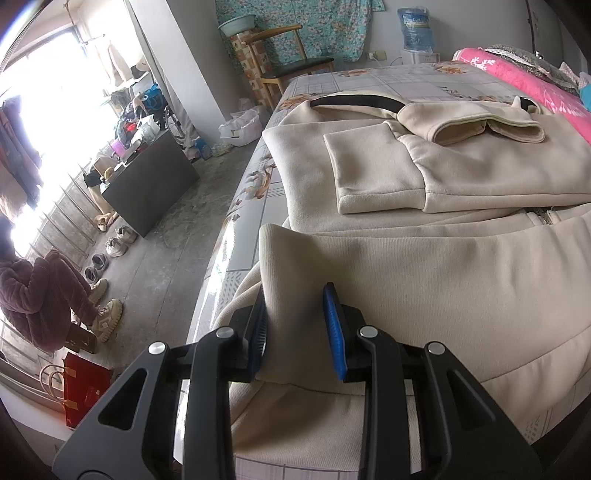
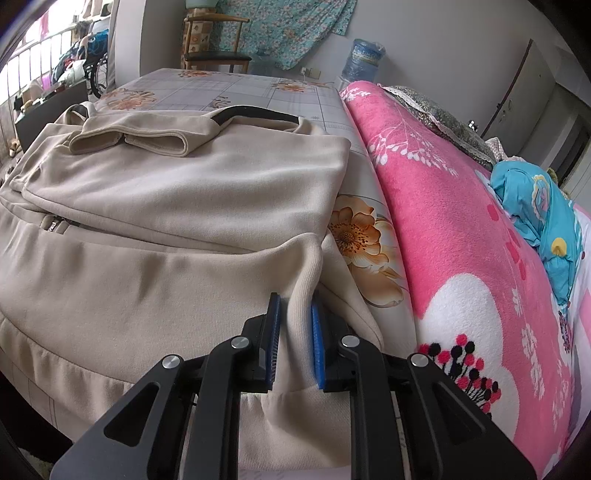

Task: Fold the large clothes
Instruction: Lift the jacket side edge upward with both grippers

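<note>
Item: beige zip jacket point(image 1: 461, 173), large, partly folded, lying flat on bed point(image 1: 388, 79) w/ floral grid sheet. Sleeves folded in across body; cuffs at approx 12 o'clock of garment, near black-trimmed collar point(image 1: 354, 100). Zipper point(image 1: 543, 216) visible mid-garment at fold line.

L hand-held gripper point(image 1: 295, 325): jaws narrow, blue pads clamped on raised fold of jacket hem, hem corner at 7 o'clock of garment, by bed edge.

R hand-held gripper point(image 2: 294, 334): jaws narrower, pinching ribbed hem fold at 5 o'clock of garment.

Adjacent: pink blanket point(image 2: 461, 236) at 3 o'clock of jacket, just beside it; blue bedding bundle point(image 2: 535, 206) further right. Wooden chair point(image 1: 291, 62) and water jug point(image 1: 415, 31) beyond bed at 12 o'clock. Floor at 9 o'clock: row of shoes point(image 1: 110, 247), dark cabinet point(image 1: 155, 184), seated person in fuzzy maroon outfit point(image 1: 40, 299), red bag point(image 1: 83, 387).
</note>
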Available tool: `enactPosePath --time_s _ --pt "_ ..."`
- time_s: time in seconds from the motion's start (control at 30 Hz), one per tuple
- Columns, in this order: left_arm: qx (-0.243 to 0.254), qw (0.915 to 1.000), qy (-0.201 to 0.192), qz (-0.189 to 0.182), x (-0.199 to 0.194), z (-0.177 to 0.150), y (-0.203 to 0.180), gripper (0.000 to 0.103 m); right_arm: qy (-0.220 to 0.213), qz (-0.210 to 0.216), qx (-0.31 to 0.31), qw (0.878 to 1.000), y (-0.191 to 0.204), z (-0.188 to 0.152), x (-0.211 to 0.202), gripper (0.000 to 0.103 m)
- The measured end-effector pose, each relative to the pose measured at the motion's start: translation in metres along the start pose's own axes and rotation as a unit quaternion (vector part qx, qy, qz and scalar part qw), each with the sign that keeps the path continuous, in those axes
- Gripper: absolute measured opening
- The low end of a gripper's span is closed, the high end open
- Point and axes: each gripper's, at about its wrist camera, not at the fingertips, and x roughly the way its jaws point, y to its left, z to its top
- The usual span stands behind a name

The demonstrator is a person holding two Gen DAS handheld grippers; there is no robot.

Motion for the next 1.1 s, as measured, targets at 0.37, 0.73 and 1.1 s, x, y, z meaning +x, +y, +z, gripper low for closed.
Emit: enactPosePath --time_s 0.37,0.73,1.1 --pt "0.001 1.0000 0.000 0.001 -0.0004 0.0000 0.0003 0.028 0.001 0.001 0.004 1.000 -0.0003 -0.0005 0.0017 0.016" --pt "0.001 1.0000 0.000 0.000 -0.0005 0.0005 0.0002 0.028 0.001 0.001 0.004 1.000 -0.0005 -0.0003 0.0018 0.016" --pt "0.002 1.0000 0.001 0.001 -0.0005 0.0009 0.0005 0.028 0.001 0.001 0.004 1.000 -0.0006 0.0000 0.0020 0.016"
